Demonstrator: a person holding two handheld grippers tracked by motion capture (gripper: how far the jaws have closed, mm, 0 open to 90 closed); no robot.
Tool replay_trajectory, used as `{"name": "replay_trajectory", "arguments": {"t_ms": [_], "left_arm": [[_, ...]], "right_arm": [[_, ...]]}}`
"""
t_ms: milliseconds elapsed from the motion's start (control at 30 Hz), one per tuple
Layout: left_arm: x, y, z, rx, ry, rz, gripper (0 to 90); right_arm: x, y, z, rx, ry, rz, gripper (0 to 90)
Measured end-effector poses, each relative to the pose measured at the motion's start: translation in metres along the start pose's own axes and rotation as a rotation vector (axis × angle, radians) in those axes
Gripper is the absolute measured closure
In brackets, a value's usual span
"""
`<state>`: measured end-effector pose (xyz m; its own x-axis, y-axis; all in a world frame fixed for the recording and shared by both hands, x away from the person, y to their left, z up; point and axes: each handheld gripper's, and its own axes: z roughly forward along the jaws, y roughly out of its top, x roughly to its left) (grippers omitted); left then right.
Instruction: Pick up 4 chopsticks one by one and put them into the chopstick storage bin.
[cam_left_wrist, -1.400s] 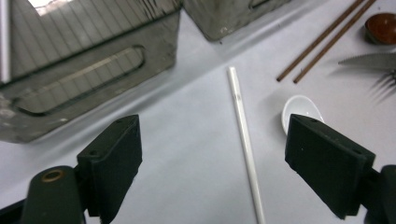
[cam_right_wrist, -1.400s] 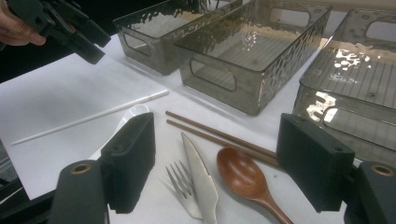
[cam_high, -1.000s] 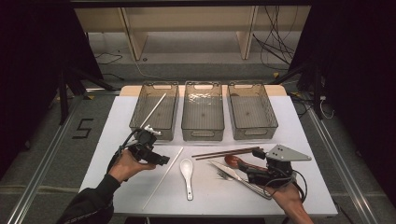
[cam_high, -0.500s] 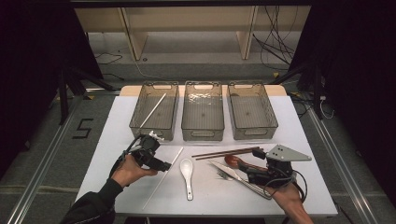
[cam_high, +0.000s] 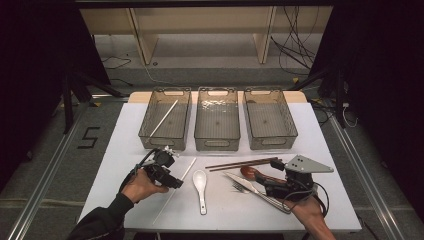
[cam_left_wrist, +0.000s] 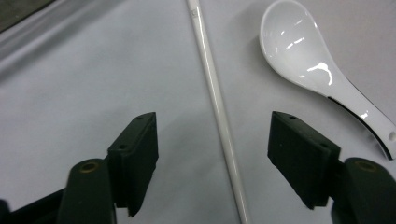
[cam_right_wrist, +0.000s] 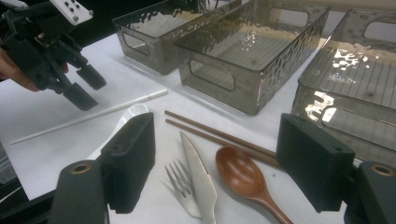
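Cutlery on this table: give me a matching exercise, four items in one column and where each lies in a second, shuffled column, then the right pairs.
Items
1. white chopstick on the table
2. white spoon
3. wooden spoon
4. white chopstick in a bin

Places
A. inside the left bin
B. beside the knife, in front of the right gripper
C. between the jaws of the left gripper, not pinched
D. on the table between the white chopstick and the fork

Pairs: 1-C, 2-D, 3-B, 4-A
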<state>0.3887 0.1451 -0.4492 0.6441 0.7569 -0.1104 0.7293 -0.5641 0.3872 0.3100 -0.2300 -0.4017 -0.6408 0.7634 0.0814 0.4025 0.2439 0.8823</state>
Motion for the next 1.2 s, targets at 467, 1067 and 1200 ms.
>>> {"name": "replay_trajectory", "arguments": {"t_ms": [467, 1067, 1200], "left_arm": [[-0.003, 0.001, 0.012, 0.061, -0.009, 0.031, 55.6], [-0.006, 0.002, 0.018, 0.100, -0.007, 0.061, 67.9], [-0.006, 0.003, 0.019, 0.109, 0.005, 0.068, 71.2]], "right_arm": [[0.000, 0.000, 0.000, -0.002, -0.001, -0.001, 29.2], [0.000, 0.000, 0.000, -0.003, -0.001, -0.002, 29.2], [0.000, 0.000, 0.000, 0.000, 0.000, -0.003, 29.2]]}}
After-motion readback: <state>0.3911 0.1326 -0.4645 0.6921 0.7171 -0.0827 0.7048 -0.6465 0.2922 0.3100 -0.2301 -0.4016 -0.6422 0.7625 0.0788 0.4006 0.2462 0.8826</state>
